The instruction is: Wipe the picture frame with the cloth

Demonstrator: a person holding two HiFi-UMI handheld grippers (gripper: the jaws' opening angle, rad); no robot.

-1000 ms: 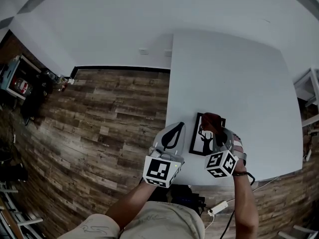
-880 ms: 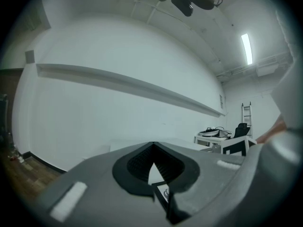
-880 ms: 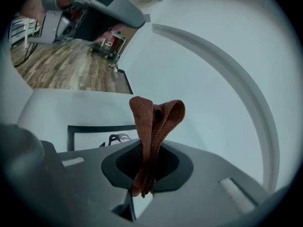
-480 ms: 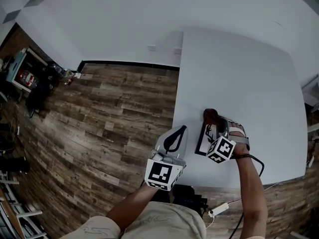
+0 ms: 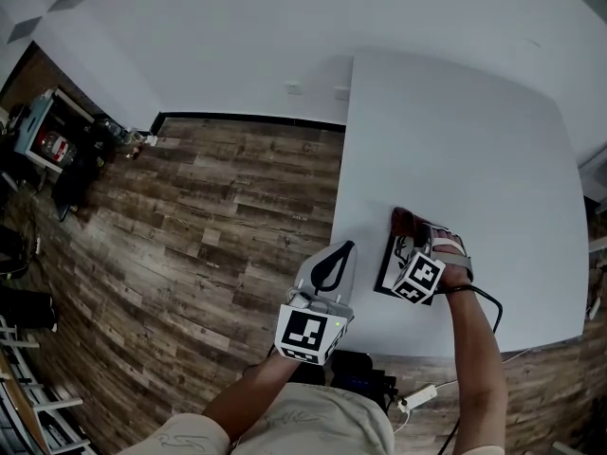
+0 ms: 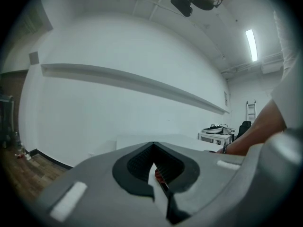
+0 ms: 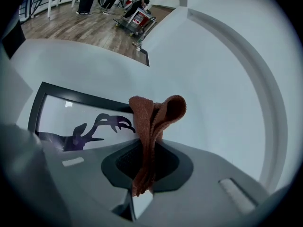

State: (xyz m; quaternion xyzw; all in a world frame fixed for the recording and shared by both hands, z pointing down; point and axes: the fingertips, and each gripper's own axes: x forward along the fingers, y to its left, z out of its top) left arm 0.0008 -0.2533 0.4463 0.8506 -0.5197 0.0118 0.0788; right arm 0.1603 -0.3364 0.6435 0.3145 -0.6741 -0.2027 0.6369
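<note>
The picture frame (image 5: 389,271) lies flat near the front left corner of the white table (image 5: 465,140). It is black-edged with a dark antlered silhouette, and my right gripper hides most of it. My right gripper (image 5: 410,243) is shut on a rust-brown cloth (image 5: 402,222), which sits at the frame's far edge. In the right gripper view the cloth (image 7: 154,119) stands folded up out of the right gripper (image 7: 147,150), with the frame (image 7: 80,97) just beyond to the left. My left gripper (image 5: 341,251) hovers at the table's left edge beside the frame, shut with nothing in it, and the left gripper (image 6: 154,151) faces a white wall.
The wooden floor (image 5: 209,226) runs along the table's left edge. A cable and white power strip (image 5: 417,395) lie on the floor by the front edge. Far off, people and carts (image 7: 135,11) stand on the floor. The table stretches bare beyond the frame.
My right gripper has moved the cloth a little along the frame's far edge and now covers more of the frame. The left gripper has stayed where it was.
</note>
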